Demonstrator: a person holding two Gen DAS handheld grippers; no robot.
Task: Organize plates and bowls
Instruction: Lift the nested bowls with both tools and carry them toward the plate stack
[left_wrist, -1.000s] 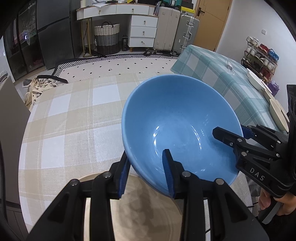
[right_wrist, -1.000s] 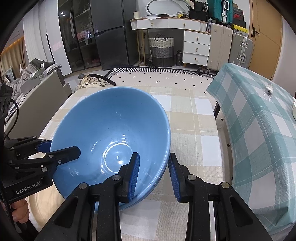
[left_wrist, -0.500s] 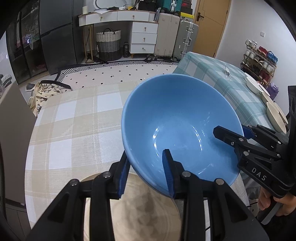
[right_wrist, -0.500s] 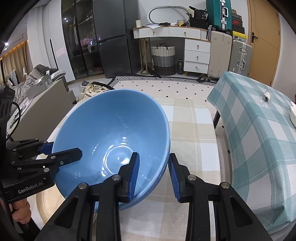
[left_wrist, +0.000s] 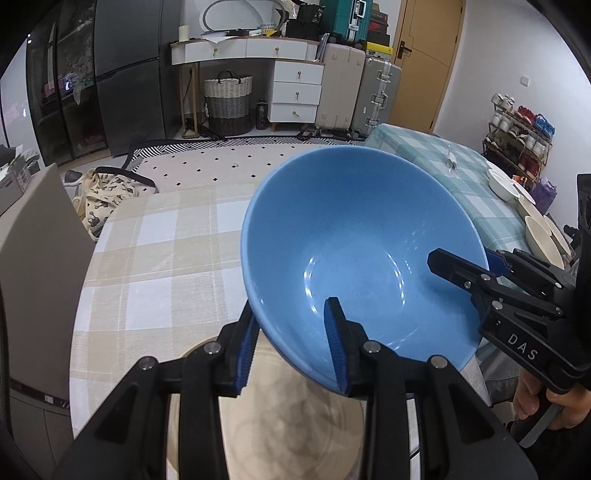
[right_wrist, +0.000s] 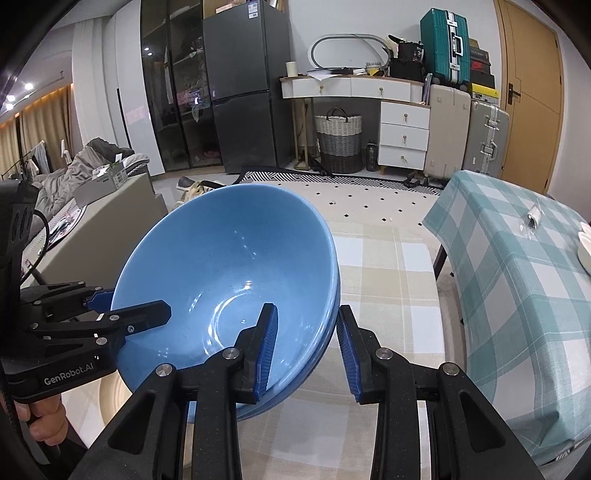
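A large blue bowl (left_wrist: 354, 236) hangs tilted above the beige checked table (left_wrist: 147, 258). My left gripper (left_wrist: 291, 314) is shut on its near-left rim, one pad inside and one outside. My right gripper (right_wrist: 306, 310) is shut on the opposite rim in the same way. In the right wrist view the blue bowl (right_wrist: 229, 258) shows a second blue rim just under the first, like two nested bowls. Each view also shows the other gripper: the right gripper (left_wrist: 465, 258) and the left gripper (right_wrist: 129, 301). A round beige plate (left_wrist: 295, 424) lies on the table below the bowl.
A teal checked table (right_wrist: 517, 277) stands to the right, with cream bowls (left_wrist: 543, 236) and a white bowl (left_wrist: 502, 184) along its far side. A grey box-like edge (left_wrist: 33, 258) borders the beige table on the left. A hand (left_wrist: 535, 398) grips the right tool.
Both grippers have risen together with the blue bowl still clamped between them. The table and beige plate now sit farther below, and more of the room's far wall shows.
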